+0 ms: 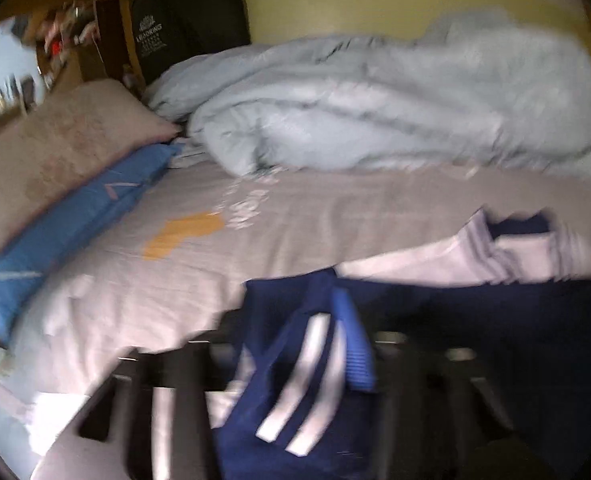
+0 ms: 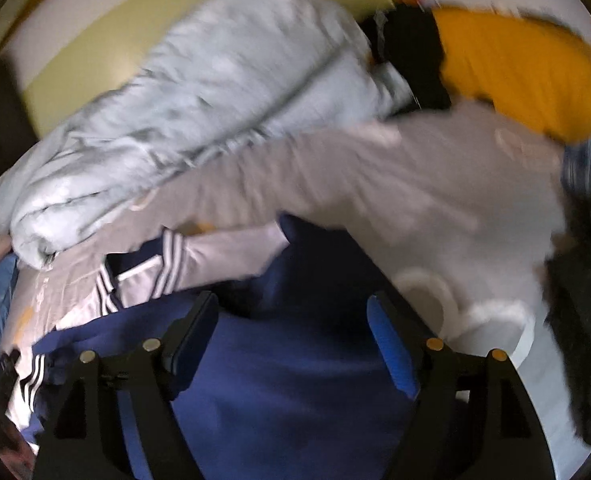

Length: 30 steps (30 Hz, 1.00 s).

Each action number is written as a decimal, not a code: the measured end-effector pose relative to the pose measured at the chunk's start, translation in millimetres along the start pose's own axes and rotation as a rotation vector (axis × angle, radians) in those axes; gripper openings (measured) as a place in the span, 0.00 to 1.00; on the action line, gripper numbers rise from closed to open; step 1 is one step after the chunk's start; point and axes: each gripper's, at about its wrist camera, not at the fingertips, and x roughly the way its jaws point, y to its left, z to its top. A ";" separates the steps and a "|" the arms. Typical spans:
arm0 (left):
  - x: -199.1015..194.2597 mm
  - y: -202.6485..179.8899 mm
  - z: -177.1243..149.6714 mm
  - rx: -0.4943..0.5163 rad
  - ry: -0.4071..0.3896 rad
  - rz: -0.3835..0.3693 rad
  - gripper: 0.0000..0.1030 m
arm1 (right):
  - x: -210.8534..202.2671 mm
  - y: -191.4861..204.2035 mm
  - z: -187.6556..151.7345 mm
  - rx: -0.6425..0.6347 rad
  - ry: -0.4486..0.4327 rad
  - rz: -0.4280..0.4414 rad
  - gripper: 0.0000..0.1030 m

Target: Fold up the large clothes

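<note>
Blur is smearing both wrist views, so fine edges are hard to read. The navy jacket (image 1: 455, 320) with white stripes is lying on the bed (image 1: 295, 216), spreading from the centre of the left view toward 3 and 5 o'clock, and its pale lilac panel (image 1: 435, 260) is showing at about 3 o'clock. A striped fold of it is bunching up between the fingers of the left gripper (image 1: 295, 368), covering one of them almost wholly; only one blue pad (image 1: 351, 340) is peeking out. Whether the left jaws are pressing on that fold or standing loose around it cannot be told from this view. The gripper's black frame is being cut off by the lower edge.

In the right view the right gripper (image 2: 291, 332) is hanging over the navy cloth, its jaws standing wide apart with the blue pads (image 2: 391, 344) clear of the fabric; nothing is being pinched. The jacket's striped cuff (image 2: 171, 260) is lying toward 9 o'clock.

A crumpled pale blue duvet (image 1: 355, 100) is heaping at 12 to 2 o'clock in the left view, and a blue pillow (image 1: 71, 216) with a grey pillow (image 1: 63, 144) above it is sitting at 9 o'clock. A yellow garment (image 2: 527, 68) is lying at 2 o'clock in the right view, beside something black too blurred to name. A dark mottled shape at 3 o'clock is running off the picture.
</note>
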 end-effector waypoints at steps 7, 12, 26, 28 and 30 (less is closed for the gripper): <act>-41.3 -1.9 14.0 -0.025 -0.103 -0.149 0.78 | -3.7 1.0 0.5 0.016 0.010 0.030 0.73; -91.8 -5.0 19.3 -0.009 -0.231 -0.199 0.97 | -62.8 12.1 -16.9 -0.040 -0.130 0.122 0.73; -250.1 6.1 -5.1 0.085 -0.232 -0.276 0.99 | -214.5 43.6 -45.5 -0.282 -0.173 0.184 0.79; -268.7 10.3 -17.0 0.111 -0.238 -0.254 0.99 | -233.0 41.3 -57.9 -0.319 -0.186 0.174 0.80; -286.0 16.7 -32.0 0.127 -0.245 -0.272 1.00 | -242.9 38.9 -73.6 -0.351 -0.193 0.169 0.80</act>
